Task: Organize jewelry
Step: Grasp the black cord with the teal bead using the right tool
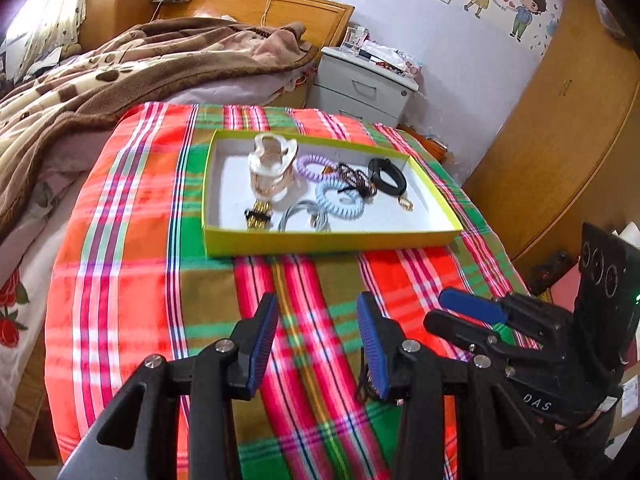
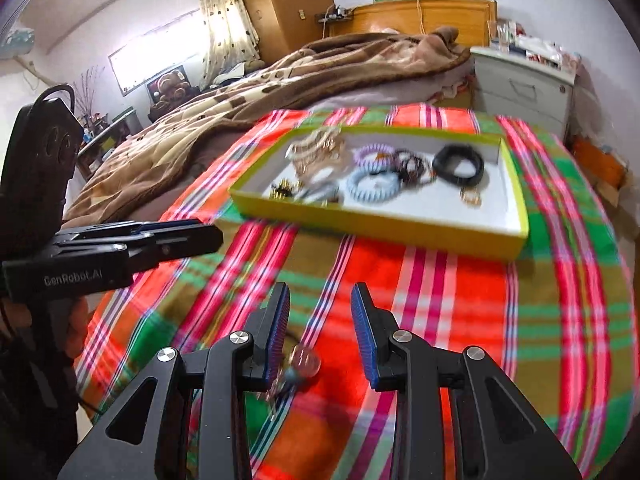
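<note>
Seeing, in the left wrist view, the left gripper (image 1: 318,336) hovering with jaws wide apart and nothing between them, over the plaid cloth (image 1: 132,280) covering the counter. Showing, ahead of those jaws, the yellow-green tray (image 1: 332,240) lying flat on the cloth, well apart from the fingertips. Holding, inside the tray, a cream claw clip (image 1: 272,168) at the far left, a purple coil tie (image 1: 314,168) and a pale blue coil tie (image 1: 340,198) nearer the middle, a dark beaded piece (image 1: 354,178) between them, a black band (image 1: 387,177) to the right, and small gold bits (image 1: 258,216) by the near wall. Catching, to the right of the left jaws, the right gripper (image 1: 472,312) from the side, its jaws slightly parted. Glimpsing dark threads (image 1: 364,384) beside the right finger; not clear what they are.

Seeing, in the right wrist view, the right gripper (image 2: 320,332) with jaws open, gripping nothing. Showing here alone a small clear, beaded trinket (image 2: 298,368) lying on the cloth (image 2: 440,300) just inside the left finger, blurred; touching or not, cannot tell. Showing the tray (image 2: 380,224) ahead, motion-smeared, with the black band (image 2: 460,164) at its right. Showing the left gripper (image 2: 172,236) at the left edge, side-on, pointing toward the tray's near corner.
</note>
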Demonstrator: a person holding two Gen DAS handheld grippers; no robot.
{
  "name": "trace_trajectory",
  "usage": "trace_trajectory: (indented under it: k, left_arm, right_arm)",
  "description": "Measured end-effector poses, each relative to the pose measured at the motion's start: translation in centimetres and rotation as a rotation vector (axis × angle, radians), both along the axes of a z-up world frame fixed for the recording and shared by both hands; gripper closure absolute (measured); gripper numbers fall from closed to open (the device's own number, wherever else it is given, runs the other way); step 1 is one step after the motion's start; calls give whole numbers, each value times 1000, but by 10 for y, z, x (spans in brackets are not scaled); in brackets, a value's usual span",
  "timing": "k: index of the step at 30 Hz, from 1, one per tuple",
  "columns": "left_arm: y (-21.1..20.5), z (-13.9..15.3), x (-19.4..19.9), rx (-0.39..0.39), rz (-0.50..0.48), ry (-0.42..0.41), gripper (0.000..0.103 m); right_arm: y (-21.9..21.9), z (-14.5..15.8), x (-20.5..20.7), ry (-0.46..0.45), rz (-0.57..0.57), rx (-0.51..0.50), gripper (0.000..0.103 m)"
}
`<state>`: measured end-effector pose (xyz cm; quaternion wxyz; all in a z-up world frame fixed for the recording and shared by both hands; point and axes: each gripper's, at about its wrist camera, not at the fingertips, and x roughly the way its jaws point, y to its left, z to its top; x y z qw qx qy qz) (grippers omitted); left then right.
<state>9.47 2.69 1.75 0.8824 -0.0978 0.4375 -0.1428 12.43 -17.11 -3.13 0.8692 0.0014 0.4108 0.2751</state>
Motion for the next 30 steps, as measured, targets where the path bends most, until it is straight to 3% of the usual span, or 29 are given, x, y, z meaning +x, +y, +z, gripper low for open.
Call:
trace_trajectory:
  k: [10, 20, 21, 23, 30]
  left_arm:
    - [12, -10, -19, -17, 13, 20, 60]
    - [10, -20, -27, -22, -10, 43, 60]
    - [11, -21, -27, -23, -9, 46, 60]
    - [11, -21, -29, -25, -7, 47, 60]
    - [10, -20, -29, -17, -2, 50, 60]
  right_arm:
    - [6, -21, -7, 71, -21, 20, 70]
    - [4, -27, -15, 74, -41, 2, 70]
    - [5, -27, -16, 72, -41, -6, 71]
    - [9, -26, -19, 58, -50, -52, 86]
    - [1, -17, -22, 28, -60, 2, 87]
